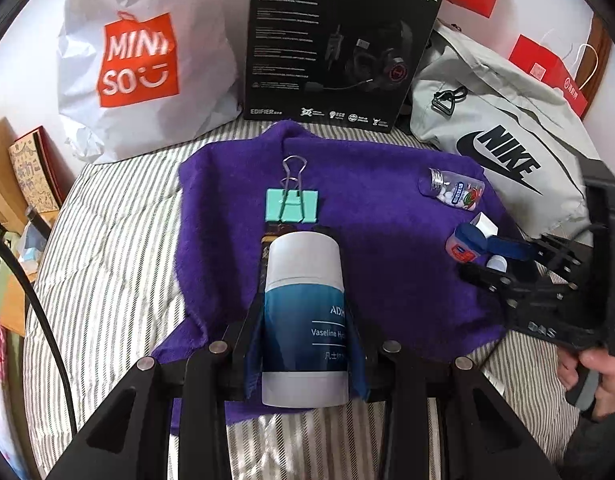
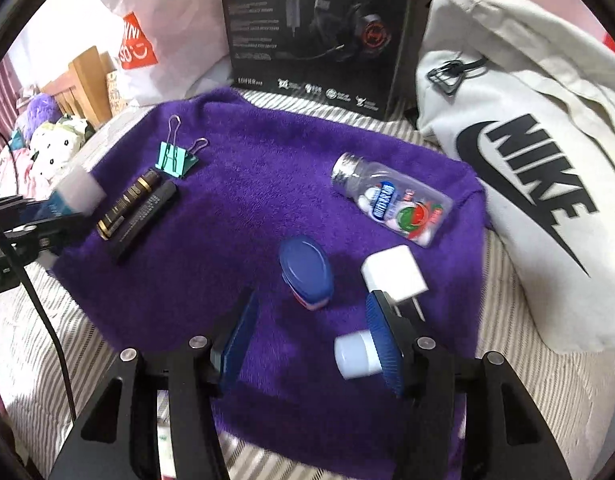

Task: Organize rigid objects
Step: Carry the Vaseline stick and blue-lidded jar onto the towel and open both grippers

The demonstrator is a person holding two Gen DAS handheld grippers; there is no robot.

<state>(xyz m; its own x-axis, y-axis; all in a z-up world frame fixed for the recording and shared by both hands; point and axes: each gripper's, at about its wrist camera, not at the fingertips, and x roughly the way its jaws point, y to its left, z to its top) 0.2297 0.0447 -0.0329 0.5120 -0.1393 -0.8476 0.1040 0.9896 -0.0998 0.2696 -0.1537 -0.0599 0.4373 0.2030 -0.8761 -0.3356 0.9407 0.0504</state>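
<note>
My left gripper (image 1: pixel 303 312) is shut on a blue-and-white Vaseline lotion bottle (image 1: pixel 303 280), held above the purple towel (image 1: pixel 387 272); in the right wrist view that bottle (image 2: pixel 73 196) shows at the left edge. Just ahead of it lie a green binder clip (image 1: pixel 292 204) and two dark lipstick tubes (image 2: pixel 137 214). My right gripper (image 2: pixel 311 332) is open low over the towel (image 2: pixel 247 208). A small blue-lidded jar (image 2: pixel 305 272) stands just beyond its fingertips. A white charger (image 2: pixel 393 276) and a small white bottle (image 2: pixel 355 354) lie by the right finger. A clear candy bottle (image 2: pixel 391 204) lies farther back.
The towel lies on a striped bed sheet (image 1: pixel 107 260). Behind it stand a Miniso bag (image 1: pixel 139 60), a black headset box (image 1: pixel 339 48) and a grey Nike bag (image 2: pixel 527 168). A hand (image 1: pixel 599 376) holds the right gripper. A black cable (image 1: pixel 47 320) hangs at the left.
</note>
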